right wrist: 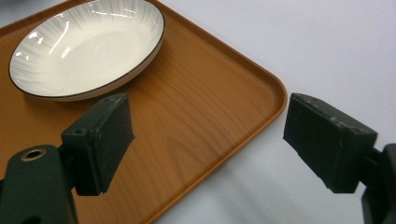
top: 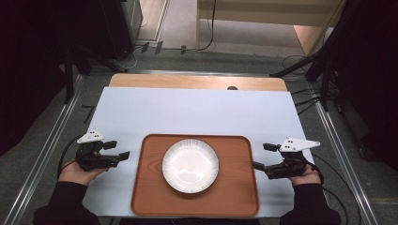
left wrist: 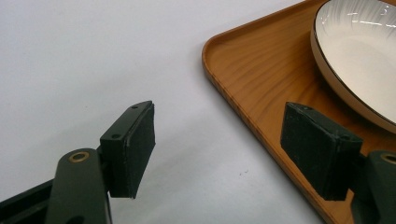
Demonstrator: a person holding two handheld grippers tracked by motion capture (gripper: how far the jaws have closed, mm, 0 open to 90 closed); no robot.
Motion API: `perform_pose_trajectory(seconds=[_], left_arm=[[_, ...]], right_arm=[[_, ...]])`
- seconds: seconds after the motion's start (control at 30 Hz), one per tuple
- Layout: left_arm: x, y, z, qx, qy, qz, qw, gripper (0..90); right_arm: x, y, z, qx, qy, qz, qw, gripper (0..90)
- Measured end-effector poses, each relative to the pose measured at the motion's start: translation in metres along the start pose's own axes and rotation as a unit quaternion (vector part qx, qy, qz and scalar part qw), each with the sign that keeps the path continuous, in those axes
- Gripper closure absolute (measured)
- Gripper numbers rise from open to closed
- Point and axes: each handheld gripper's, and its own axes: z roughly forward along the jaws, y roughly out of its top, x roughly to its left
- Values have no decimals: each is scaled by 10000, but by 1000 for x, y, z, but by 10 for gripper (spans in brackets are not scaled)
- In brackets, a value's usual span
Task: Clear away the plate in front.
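The surface (top: 197, 110) is covered by a pale, bluish-white sheet, with a strip of bare wood showing along its far edge. On the near half of that sheet lies a brown wooden tray (top: 150, 192), rectangular with rounded corners and a low raised rim, its long side running across the person's front. A white plate (top: 190, 165) with a thin dark rim and faint ribbing toward its edge sits on the tray, roughly at its middle and a little toward the far side; the plate holds nothing.

The left gripper (top: 116, 153) hovers just beside the tray's left edge, held in the person's left hand (top: 80, 172), and points inward at the tray. In the left gripper view its fingers (left wrist: 133, 151) are spread wide with nothing between them; one is over the pale sheet, the other over the tray's corner, close to the plate.

The right gripper (top: 264, 156) is just beside the tray's right edge, held in the right hand (top: 307, 177), also pointing inward. In the right gripper view its fingers (right wrist: 102, 140) stand wide apart and grip nothing, one over the tray's wood near the plate, the other over the sheet past the tray's corner.
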Motion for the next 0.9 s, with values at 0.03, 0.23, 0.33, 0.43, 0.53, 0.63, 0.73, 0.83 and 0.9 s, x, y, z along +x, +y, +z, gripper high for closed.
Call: perform_pose_trajectory(seconds=[0.03, 0.23, 0.33, 0.43, 0.53, 0.63, 0.73, 0.83, 0.9], left_arm=[[0, 0, 0, -4, 4, 4, 10000, 269], [0, 0, 0, -14, 22, 3, 10000, 269], [0, 0, 0, -8, 14, 3, 10000, 268], [-1, 0, 0, -15, 17, 16, 10000, 269], [0, 0, 0, -32, 22, 24, 10000, 269], [0, 0, 0, -14, 31, 21, 10000, 269], [-1, 0, 0, -13, 30, 8, 10000, 268], [0, 0, 0, 4, 18, -7, 10000, 268], [0, 0, 0, 9, 19, -8, 10000, 267]], right_arm=[[0, 0, 0, 3, 1, 3, 10000, 164], [1, 0, 0, 15, 1, 12, 10000, 165], [1, 0, 0, 15, 2, 8, 10000, 165], [1, 0, 1, 17, 5, 1, 10000, 165], [0, 0, 1, 31, 5, 7, 10000, 165], [1, 0, 1, 30, 3, 2, 10000, 165], [0, 0, 1, 35, 13, -4, 10000, 165], [0, 0, 1, 42, 21, -20, 10000, 165], [0, 0, 1, 44, 22, -14, 10000, 165]])
